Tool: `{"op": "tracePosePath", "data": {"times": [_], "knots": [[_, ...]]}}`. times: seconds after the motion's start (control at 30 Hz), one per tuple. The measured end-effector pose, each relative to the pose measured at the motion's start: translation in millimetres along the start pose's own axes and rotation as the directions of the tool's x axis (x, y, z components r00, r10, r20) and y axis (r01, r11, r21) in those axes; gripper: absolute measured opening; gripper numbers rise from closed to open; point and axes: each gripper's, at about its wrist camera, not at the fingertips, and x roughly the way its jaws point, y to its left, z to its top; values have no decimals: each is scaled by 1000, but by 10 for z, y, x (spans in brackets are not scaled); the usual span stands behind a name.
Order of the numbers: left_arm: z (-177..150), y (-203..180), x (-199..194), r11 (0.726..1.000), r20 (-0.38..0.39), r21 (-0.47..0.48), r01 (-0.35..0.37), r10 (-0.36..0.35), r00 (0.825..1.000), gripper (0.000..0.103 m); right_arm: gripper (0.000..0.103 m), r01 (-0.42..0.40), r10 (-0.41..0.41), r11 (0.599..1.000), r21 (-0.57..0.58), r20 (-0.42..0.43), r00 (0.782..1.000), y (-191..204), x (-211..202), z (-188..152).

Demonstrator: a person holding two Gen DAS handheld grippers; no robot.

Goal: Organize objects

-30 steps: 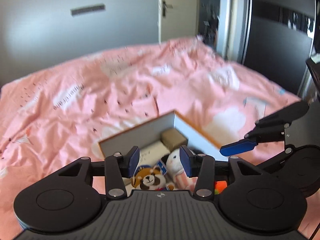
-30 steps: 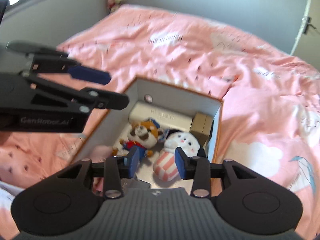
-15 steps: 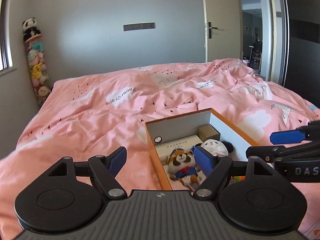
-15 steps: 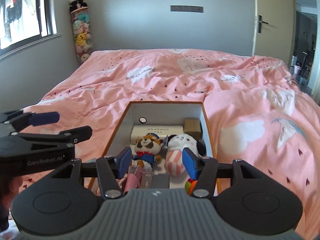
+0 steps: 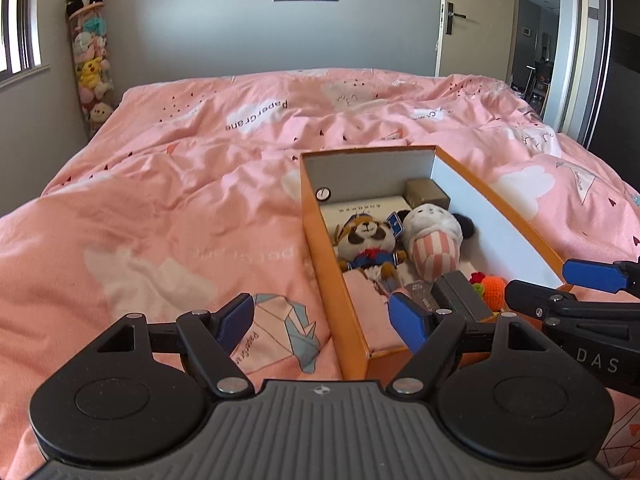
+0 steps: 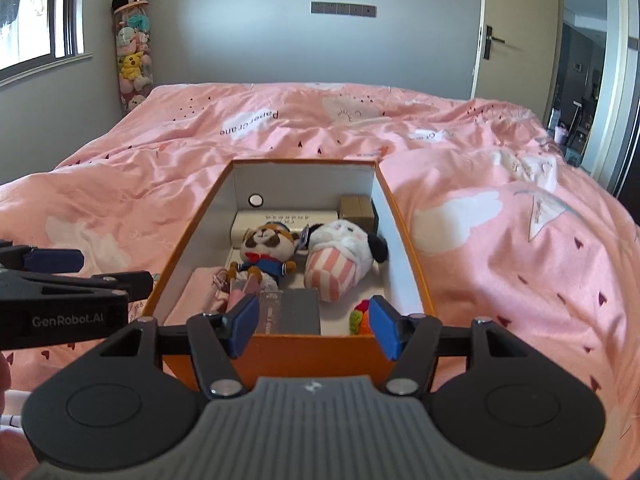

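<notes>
An orange box (image 5: 332, 276) (image 6: 404, 236) with white inner walls lies on the pink bed. Inside are a raccoon plush (image 5: 370, 242) (image 6: 268, 250), a white plush in a striped pink cup (image 5: 434, 240) (image 6: 340, 256), a white carton (image 6: 284, 218), a small brown box (image 5: 426, 192) (image 6: 356, 206), a grey flat item (image 6: 290, 312) and an orange knitted toy (image 5: 492, 286) (image 6: 362, 322). My left gripper (image 5: 322, 322) is open and empty over the box's near left corner. My right gripper (image 6: 312, 326) is open and empty at the box's near end.
The pink duvet (image 5: 180, 184) covers the whole bed. A tall tube of plush toys (image 5: 90, 60) stands in the far left corner. A door (image 5: 476, 20) and a dark wardrobe (image 5: 624, 80) are on the right. A window (image 6: 36, 12) is at left.
Both grippers have pulled back and levelled out, so the whole box and room show. Both sets of fingers have opened wider. The box's contents have not moved.
</notes>
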Motion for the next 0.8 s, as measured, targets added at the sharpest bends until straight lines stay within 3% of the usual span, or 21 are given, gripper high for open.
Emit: {"op": "tracePosePath", "data": {"times": [0.27,0.8], "knots": [[-38,-10,61,1000,-43,1,11,-11,999,90,72,6,-6,1000,-1,-14,1000,31,21,-18],[-49,-21,106,1000,-56,12,2,-1,998,90,72,1,-1,1000,1,-33,999,42,50,-15]]}}
